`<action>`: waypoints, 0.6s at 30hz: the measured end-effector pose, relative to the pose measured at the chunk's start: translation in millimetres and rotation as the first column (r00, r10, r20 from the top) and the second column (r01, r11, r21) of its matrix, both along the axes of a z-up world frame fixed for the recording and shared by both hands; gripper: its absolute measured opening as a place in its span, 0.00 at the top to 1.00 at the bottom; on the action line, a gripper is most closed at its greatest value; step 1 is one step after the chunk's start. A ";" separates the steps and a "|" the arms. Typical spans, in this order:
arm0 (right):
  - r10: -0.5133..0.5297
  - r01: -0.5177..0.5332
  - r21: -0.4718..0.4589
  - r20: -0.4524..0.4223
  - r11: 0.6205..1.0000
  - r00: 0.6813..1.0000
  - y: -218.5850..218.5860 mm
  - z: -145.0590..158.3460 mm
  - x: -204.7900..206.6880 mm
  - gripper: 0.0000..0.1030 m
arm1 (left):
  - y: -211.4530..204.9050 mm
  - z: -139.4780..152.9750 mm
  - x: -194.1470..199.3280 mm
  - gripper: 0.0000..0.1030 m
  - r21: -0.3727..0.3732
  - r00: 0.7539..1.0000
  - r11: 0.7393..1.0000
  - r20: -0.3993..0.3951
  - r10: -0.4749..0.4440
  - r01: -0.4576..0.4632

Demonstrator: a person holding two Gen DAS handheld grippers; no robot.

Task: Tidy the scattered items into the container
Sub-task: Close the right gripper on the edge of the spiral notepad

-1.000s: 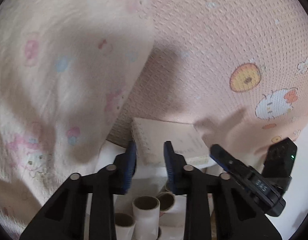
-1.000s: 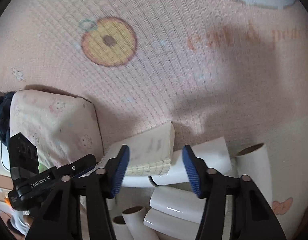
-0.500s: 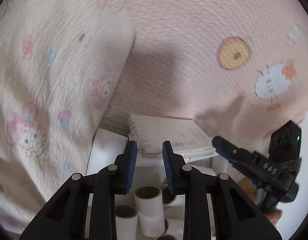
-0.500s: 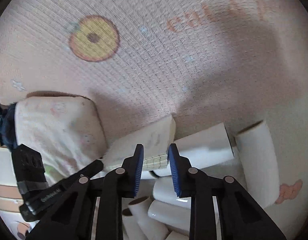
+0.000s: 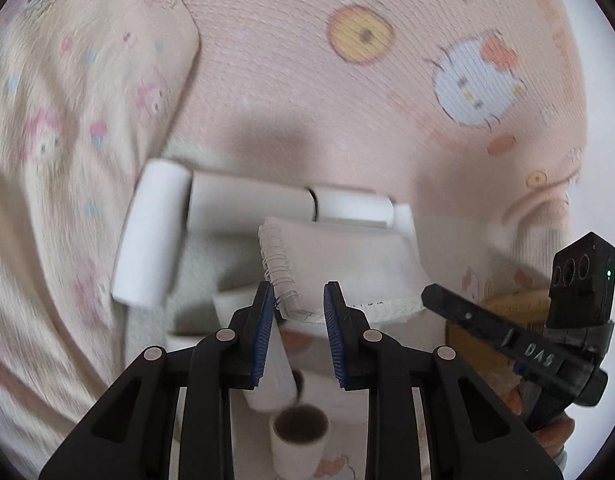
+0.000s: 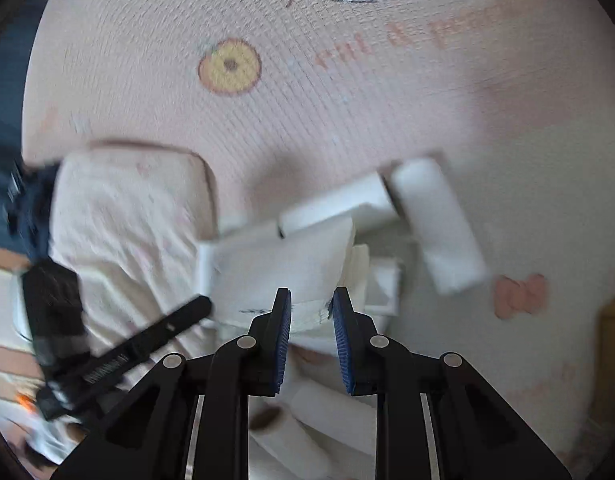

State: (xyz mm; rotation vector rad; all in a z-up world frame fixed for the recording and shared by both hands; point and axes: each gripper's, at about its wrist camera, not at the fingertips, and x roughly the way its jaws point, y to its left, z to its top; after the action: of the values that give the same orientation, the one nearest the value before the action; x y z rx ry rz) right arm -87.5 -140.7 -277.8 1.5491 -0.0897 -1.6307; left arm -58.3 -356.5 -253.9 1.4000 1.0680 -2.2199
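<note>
A cream spiral-bound notebook (image 5: 347, 264) hangs between both grippers above a pile of white cardboard tubes (image 5: 247, 204). My left gripper (image 5: 299, 308) is shut on the notebook's spiral corner. The jaws of my right gripper (image 6: 310, 312) are closing, and their pads press on the opposite edge of the notebook (image 6: 283, 268). Each gripper shows in the other's view: the right fingertip (image 5: 427, 292) touches the notebook's right edge, the left fingertip (image 6: 203, 302) its left side. Below the fingers one tube (image 5: 299, 428) shows its open end. Motion blurs both views.
A pink play mat (image 5: 291, 92) with cartoon prints lies under everything. A cream printed cushion or blanket (image 5: 67, 120) fills the left side. A brown cardboard edge (image 5: 503, 308) shows behind the right gripper. More tubes (image 6: 439, 224) lie to the right.
The right jaws closed from wide apart onto the notebook's edge. Both grippers then moved together with the notebook, so the tubes and mat prints have shifted in both views.
</note>
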 end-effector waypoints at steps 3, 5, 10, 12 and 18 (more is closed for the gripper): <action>0.002 -0.002 0.004 -0.008 1.000 1.000 22.1 -4.5 11.5 0.82 | 14.1 1.1 18.0 0.72 -0.027 1.000 1.000 0.012 -0.008 0.008; 0.002 -0.003 0.015 0.007 1.000 1.000 30.6 -12.4 14.7 0.82 | 16.3 -4.6 23.9 0.72 -0.031 0.999 0.999 0.044 -0.018 0.019; 0.006 -0.004 -0.031 0.065 1.000 0.998 40.7 -23.9 18.7 0.81 | 9.0 -12.8 33.1 0.66 0.023 0.998 1.000 0.061 -0.001 0.000; -0.028 0.030 -0.017 0.086 0.999 0.996 42.3 -28.3 14.8 0.80 | 6.7 -12.9 32.8 0.56 0.023 0.998 1.000 0.060 0.001 -0.002; -0.075 0.074 0.011 0.101 0.997 0.992 43.4 -42.7 3.3 0.73 | 0.9 -20.0 28.2 0.55 0.030 0.998 0.999 0.065 -0.013 0.011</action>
State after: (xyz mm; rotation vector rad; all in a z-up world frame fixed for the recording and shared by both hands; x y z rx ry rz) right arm -84.1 -97.2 -320.6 1.6512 -0.1982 -1.6111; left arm -30.1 -355.6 -273.9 1.4843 1.0778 -2.1600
